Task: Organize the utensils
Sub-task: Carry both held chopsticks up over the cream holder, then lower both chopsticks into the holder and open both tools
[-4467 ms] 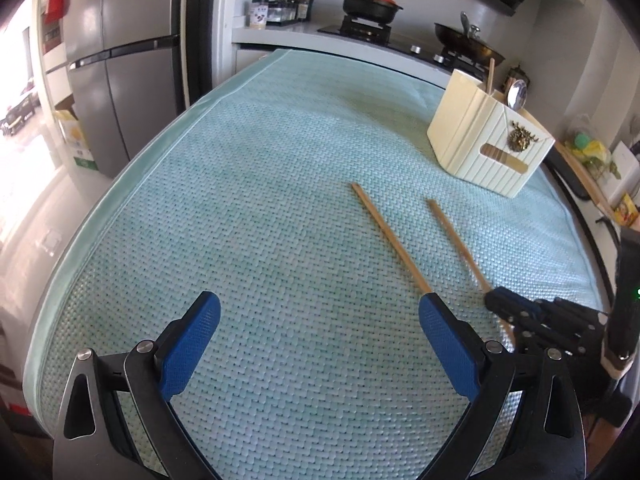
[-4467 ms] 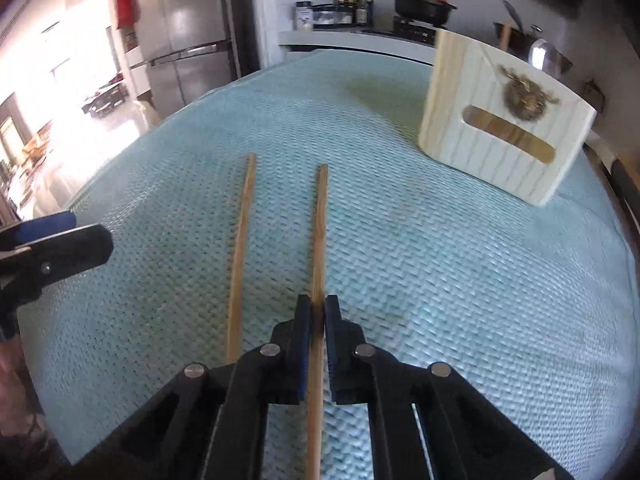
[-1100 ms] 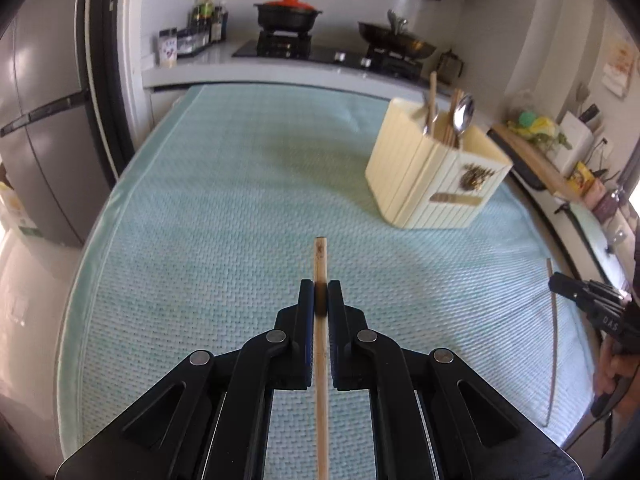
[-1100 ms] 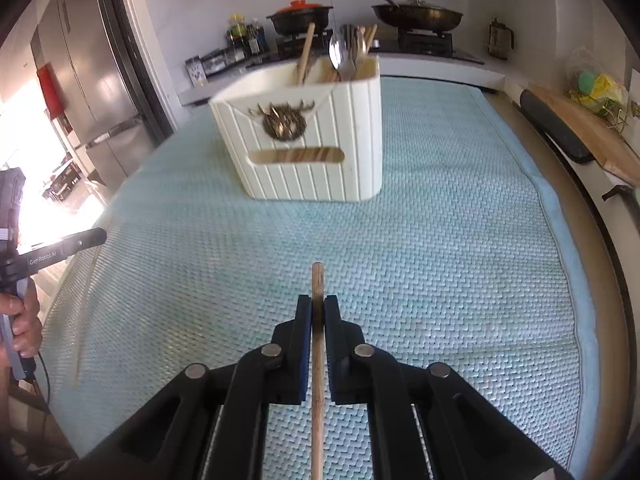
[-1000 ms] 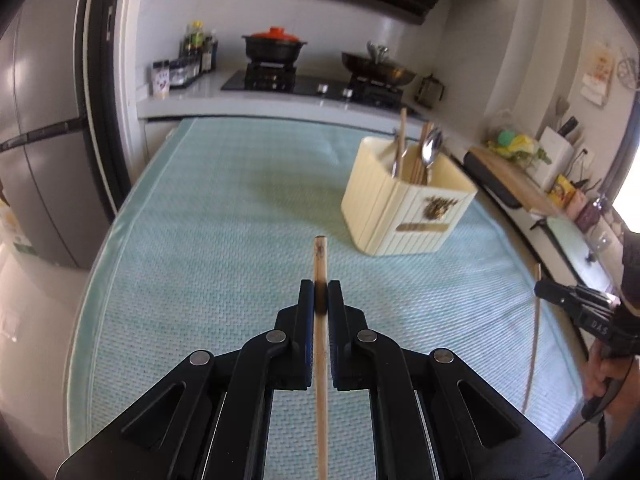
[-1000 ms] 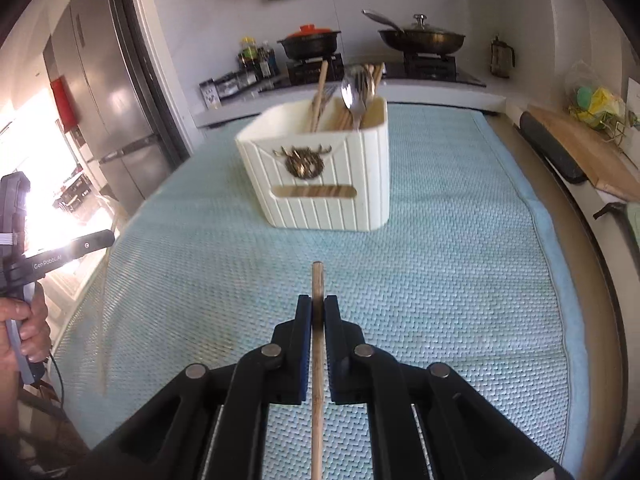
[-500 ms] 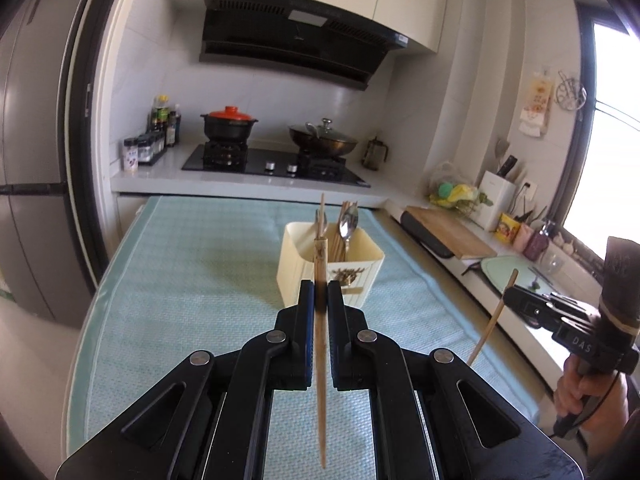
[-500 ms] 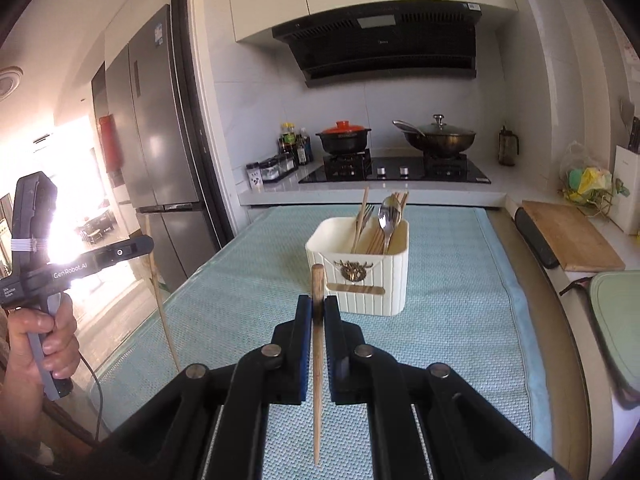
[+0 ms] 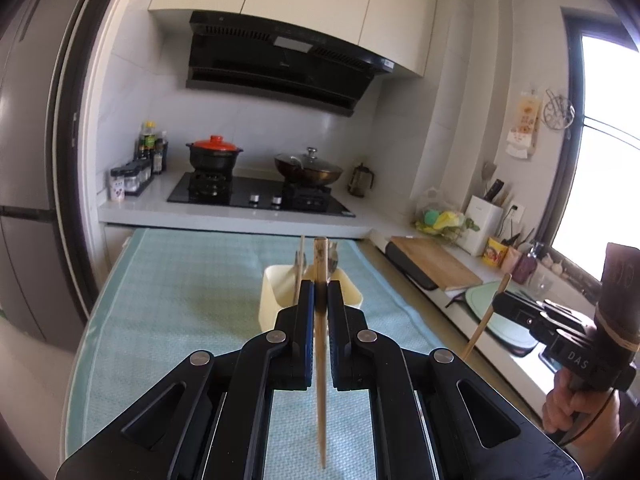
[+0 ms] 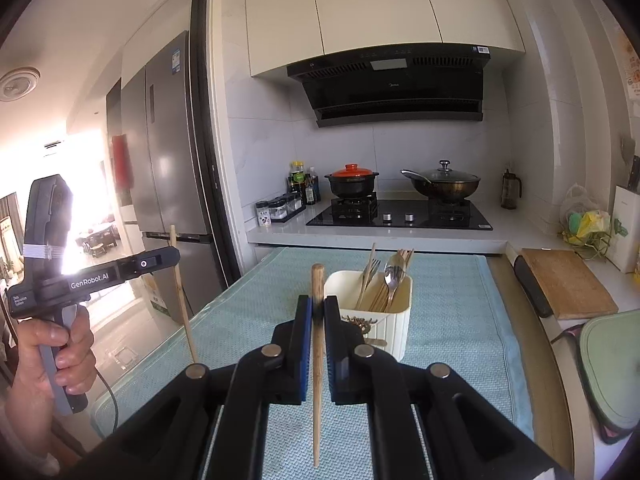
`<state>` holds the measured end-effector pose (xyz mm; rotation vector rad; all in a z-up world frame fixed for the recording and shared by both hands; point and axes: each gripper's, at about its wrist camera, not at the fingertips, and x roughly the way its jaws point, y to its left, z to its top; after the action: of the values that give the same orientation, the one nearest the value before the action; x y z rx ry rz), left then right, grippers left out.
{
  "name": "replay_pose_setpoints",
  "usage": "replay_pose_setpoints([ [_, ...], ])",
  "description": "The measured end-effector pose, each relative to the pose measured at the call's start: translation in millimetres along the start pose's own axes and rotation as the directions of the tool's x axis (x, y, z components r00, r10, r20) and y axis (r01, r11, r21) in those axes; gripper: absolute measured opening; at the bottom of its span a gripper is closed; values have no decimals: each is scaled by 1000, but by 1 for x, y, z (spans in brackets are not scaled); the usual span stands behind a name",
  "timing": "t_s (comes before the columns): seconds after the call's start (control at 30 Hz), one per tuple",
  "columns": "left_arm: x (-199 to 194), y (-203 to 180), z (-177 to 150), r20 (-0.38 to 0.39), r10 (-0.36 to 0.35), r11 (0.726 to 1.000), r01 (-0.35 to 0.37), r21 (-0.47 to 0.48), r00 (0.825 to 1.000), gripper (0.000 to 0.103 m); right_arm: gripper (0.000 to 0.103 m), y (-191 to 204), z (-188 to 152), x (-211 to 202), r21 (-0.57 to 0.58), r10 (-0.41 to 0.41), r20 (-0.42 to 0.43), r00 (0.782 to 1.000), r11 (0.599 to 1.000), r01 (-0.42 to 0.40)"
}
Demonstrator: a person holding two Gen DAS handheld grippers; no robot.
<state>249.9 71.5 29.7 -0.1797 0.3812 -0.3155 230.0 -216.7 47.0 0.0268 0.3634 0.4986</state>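
I see each tool pinching upright chopstick: left tool (image 9: 321, 300), right tool (image 10: 318, 312); utensil holder (image 10: 394, 320) just ahead (on table).

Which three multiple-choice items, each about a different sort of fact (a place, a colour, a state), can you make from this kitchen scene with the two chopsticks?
1. Where is the cream utensil holder?
A. on the teal mat
B. on the stove
C. on the cutting board

2. What colour is the lid of the black pot on the hob?
A. green
B. red
C. white

3. What is the state of the left gripper?
A. open and empty
B. shut on a spoon
C. shut on a chopstick

Answers:
1 A: the holder stands on the mat.
2 B: the lid is red.
3 C: the pads clamp the wooden stick between them.
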Motion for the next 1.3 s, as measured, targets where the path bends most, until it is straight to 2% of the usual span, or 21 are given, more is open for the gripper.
replay_pose_setpoints([
  [0.2, 18, -7, 35, 27, -14, 1000, 14, 13, 1000, 4, 6, -4, 27, 12, -26, -5, 31, 1000, 1000, 6],
  [0.37, 45, -16, 76, 58, -10, 999, 8, 42, 998, 4, 6, -16, 67, 29, -40, -21, 78, 997, 999, 24],
  [0.6, 106, -17, 121, 94, 20, 999, -24, 42, 995, 4, 6, -43, 124, 76, -4, -49, 140, 989, 999, 50],
  [0.77, 165, -9, 122, 63, 47, 999, -48, 21, 997, 4, 6, -63, 133, 127, 8, -55, 139, 989, 998, 55],
  [0.9, 213, 3, 106, -15, 66, 998, -66, 1, 998, 4, 6, -81, 115, 177, 43, -36, 78, 996, 999, 32],
  [1.03, 253, 20, 82, -117, 74, 997, -78, -30, 990, 4, 6, -96, 89, 224, 87, -1, -35, 999, 996, 4],
  [1.17, 290, 31, 56, -235, 82, 995, -95, -43, 969, 4, 6, -102, 59, 263, 121, 29, -156, 987, 993, -10],
  [1.3, 312, 36, 36, -305, 101, 992, -118, -40, 947, 4, 6, -108, 40, 296, 159, 51, -253, 966, 987, -10],
])
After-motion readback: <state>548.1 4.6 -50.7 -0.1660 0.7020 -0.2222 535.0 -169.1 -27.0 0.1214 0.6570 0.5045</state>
